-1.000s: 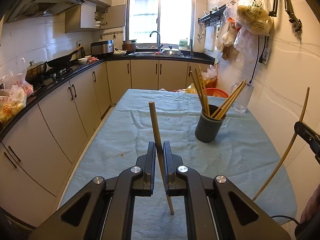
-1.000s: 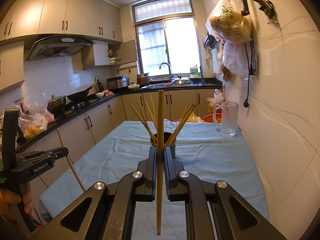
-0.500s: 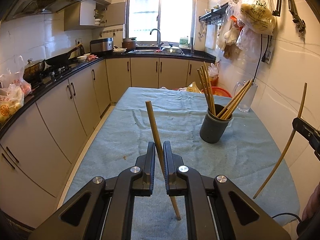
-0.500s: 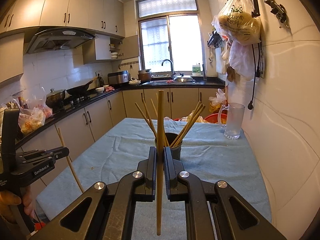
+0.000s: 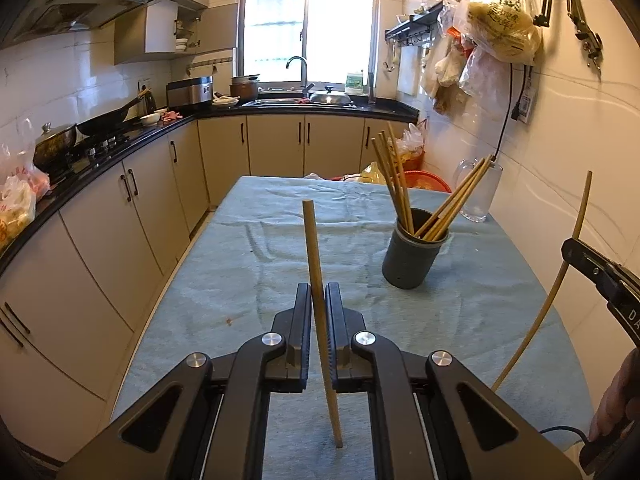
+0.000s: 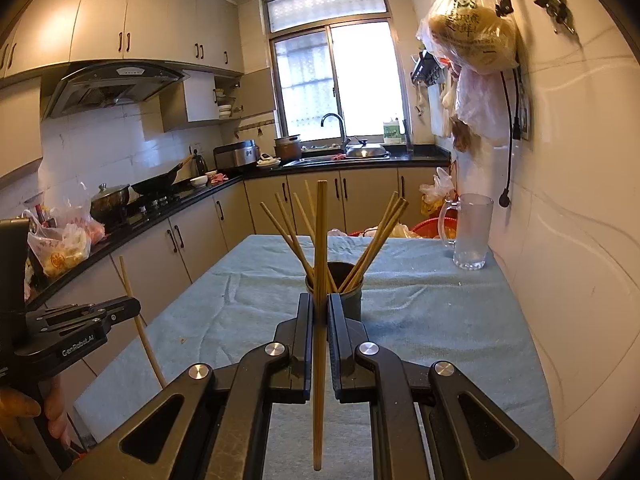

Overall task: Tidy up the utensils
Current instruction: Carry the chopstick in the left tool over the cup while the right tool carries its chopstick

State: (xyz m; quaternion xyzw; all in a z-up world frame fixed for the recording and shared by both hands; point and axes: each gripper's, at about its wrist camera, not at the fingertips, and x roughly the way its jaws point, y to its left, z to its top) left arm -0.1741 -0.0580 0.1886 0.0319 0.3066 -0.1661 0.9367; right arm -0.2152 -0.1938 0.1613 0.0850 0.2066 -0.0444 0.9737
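- Your right gripper (image 6: 319, 322) has its fingers pinched tight on one chopstick (image 6: 319, 280), which stands almost plumb between them, its thick end up and its thin tip hanging below the fingers, clear of the desk (image 6: 420, 312).
- Straight past those fingers, on the same line, sits the dark holder cup (image 6: 348, 292); in the right wrist view the held chopstick crosses the front of the cup's mouth. That is the relation your next move turns on: the cup lies dead ahead and lower, so the stick's long axis already suits a drop into it.
- Your left gripper (image 5: 319, 316) is likewise closed hard on a second chopstick (image 5: 316, 264), which leans a little, its top tilted to the left and its lower tip to the right.
- From the left fingers the holder cup lies ahead and off to the right, well apart; I judge the right hand to be the nearer of the two and better lined up, so it should go first.
- The cup already carries a fan of chopsticks (image 5: 404, 196) splayed to both sides of its rim, leaving a gap in the middle. Aim the tip for that gap; a stick that strikes the leaning ones may skid out or tip the cup.
- Beyond the cup, toward the wall, stands a glass mug (image 6: 471, 232); it is clear of the path.
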